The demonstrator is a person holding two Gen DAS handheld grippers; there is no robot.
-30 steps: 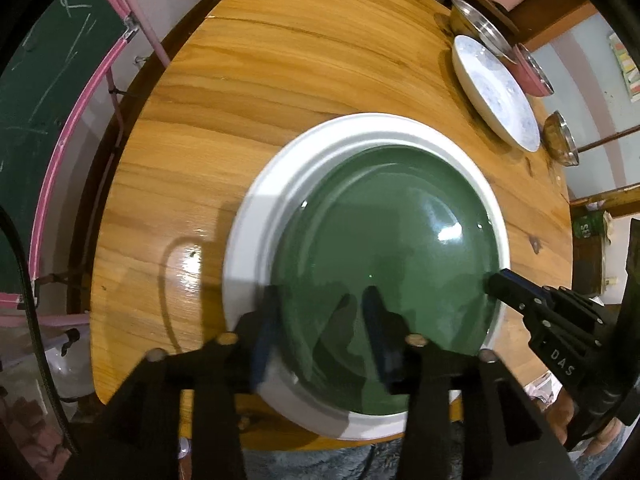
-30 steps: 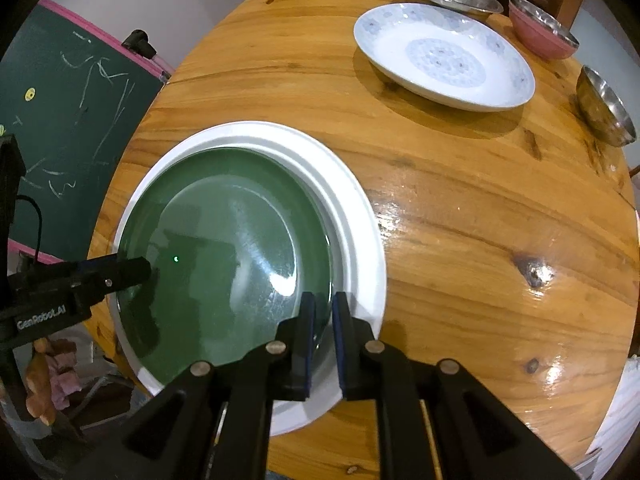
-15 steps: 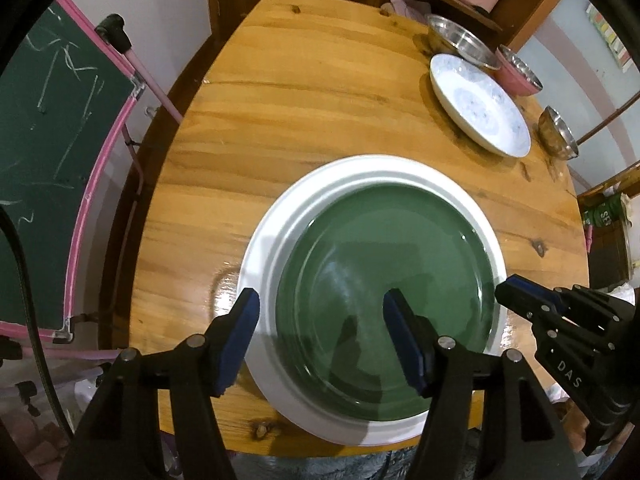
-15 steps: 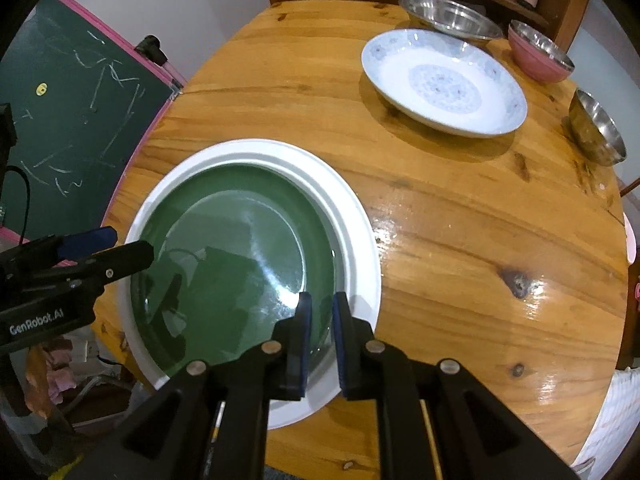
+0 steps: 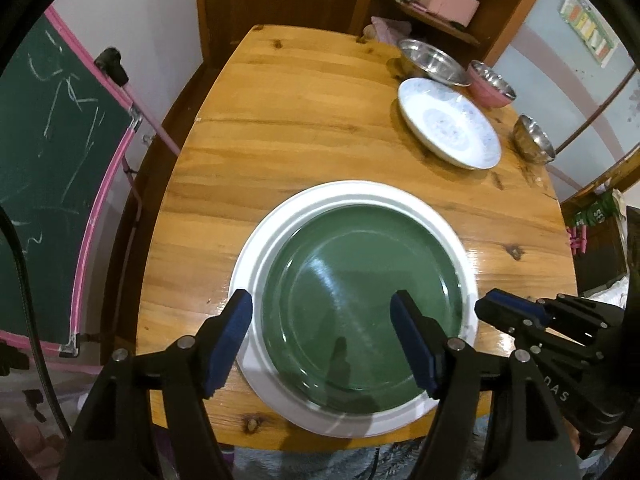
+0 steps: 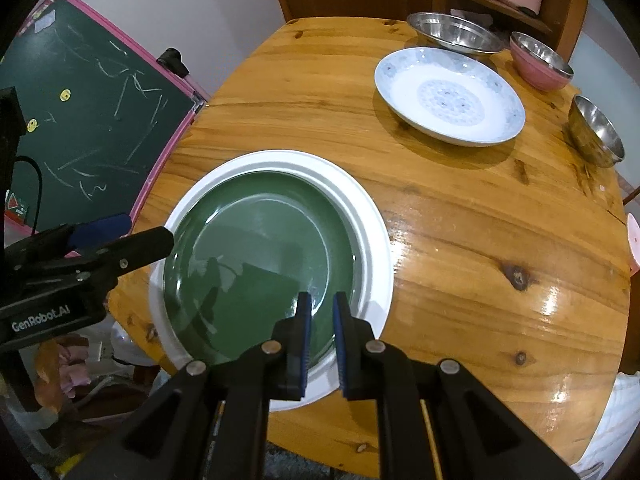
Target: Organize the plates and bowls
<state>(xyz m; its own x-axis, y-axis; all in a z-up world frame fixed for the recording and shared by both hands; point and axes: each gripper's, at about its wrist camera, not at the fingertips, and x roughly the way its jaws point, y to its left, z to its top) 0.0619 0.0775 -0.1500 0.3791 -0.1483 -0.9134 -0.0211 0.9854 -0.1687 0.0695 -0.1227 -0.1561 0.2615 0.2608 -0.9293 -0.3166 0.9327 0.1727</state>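
A dark green plate (image 5: 360,280) lies nested in a larger white plate (image 5: 256,248) at the near edge of the wooden table (image 5: 280,140). My left gripper (image 5: 320,304) hovers above the stack's near rim. Its jaws are opening, nothing is gripped, and the plates show below the gap. To the right, my right gripper (image 5: 492,304) is shut and empty over the stack's right rim. From the right wrist, the right gripper (image 6: 320,304) hangs above the green plate (image 6: 260,260), with the left gripper (image 6: 144,230) at the left.
At the back right of the table sit a white plate with a blue pattern (image 6: 448,96), a wide steel bowl (image 6: 456,34), a pink bowl (image 6: 540,64) and a small steel bowl (image 6: 596,132). A green chalkboard (image 5: 48,160) stands left of the table. A wooden cabinet stands behind.
The left jaws have spread wide from around the stack's near rim. Both grippers have risen away from the plates, which stay stacked in place.
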